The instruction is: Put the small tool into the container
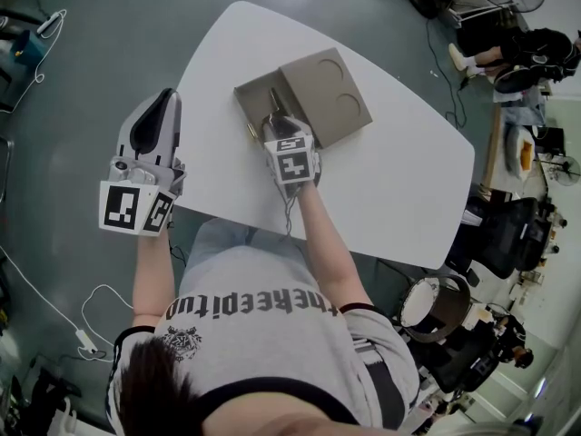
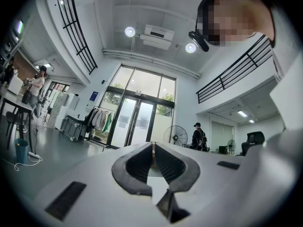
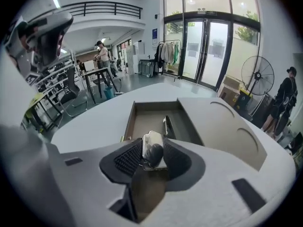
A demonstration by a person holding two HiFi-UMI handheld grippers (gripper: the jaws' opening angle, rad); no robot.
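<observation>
A small shiny metal tool [image 3: 153, 145] lies between the pads of my right gripper [image 3: 150, 156], over the near end of an open grey-brown container [image 3: 144, 119]. The jaws stand apart, with a clear gap on the left side of the tool. A slim dark tool [image 3: 167, 126] lies inside the container. In the head view the right gripper [image 1: 275, 121] reaches over the container [image 1: 254, 98] on the white table [image 1: 390, 180]. My left gripper [image 1: 163, 107] hangs off the table's left edge. Its jaws [image 2: 152, 149] are shut with nothing between them and point out into the room.
The container's flat lid [image 1: 327, 94], with two round recesses, lies beside it on the right. A drum [image 1: 436, 305] and chairs stand past the table's right edge. Cables [image 1: 86, 330] trail on the floor at the left. A person [image 2: 197, 137] and a fan [image 3: 258, 77] stand far off.
</observation>
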